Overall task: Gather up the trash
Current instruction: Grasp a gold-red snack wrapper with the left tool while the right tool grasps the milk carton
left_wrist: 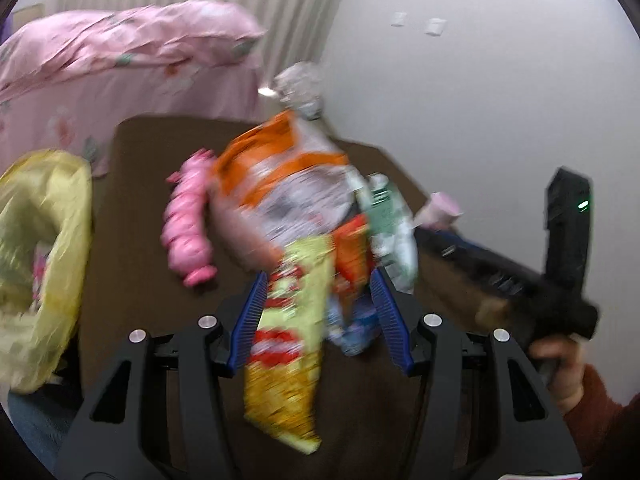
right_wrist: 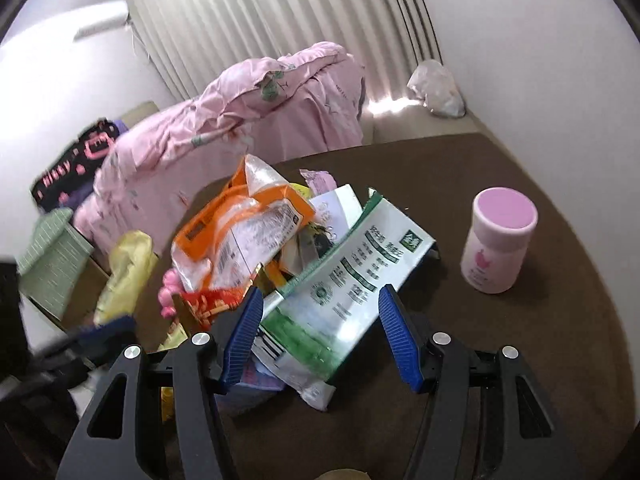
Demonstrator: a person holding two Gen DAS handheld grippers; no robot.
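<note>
A yellow bag [left_wrist: 44,240] gapes at the left table [left_wrist: 140,280] edge, a pink toy [left_wrist: 188,220] beside the wrapper pile [left_wrist: 296,200]. Left gripper [left_wrist: 320,292] spreads wide around it; right gripper [right_wrist: 320,304] straddles the green-white packet [right_wrist: 352,280], wide. A pink-lidded jar [right_wrist: 498,236] stands right.

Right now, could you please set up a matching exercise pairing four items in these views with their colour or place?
Items:
1. cylindrical container
2. green-and-white packet
3. trash bag
4. quilt

Descriptions:
A. yellow, at the table's left edge
B. between the right tool's fingers
C. upright on the brown table, pink lid
D. pink, heaped behind the table

Pairs: 1-C, 2-B, 3-A, 4-D
</note>
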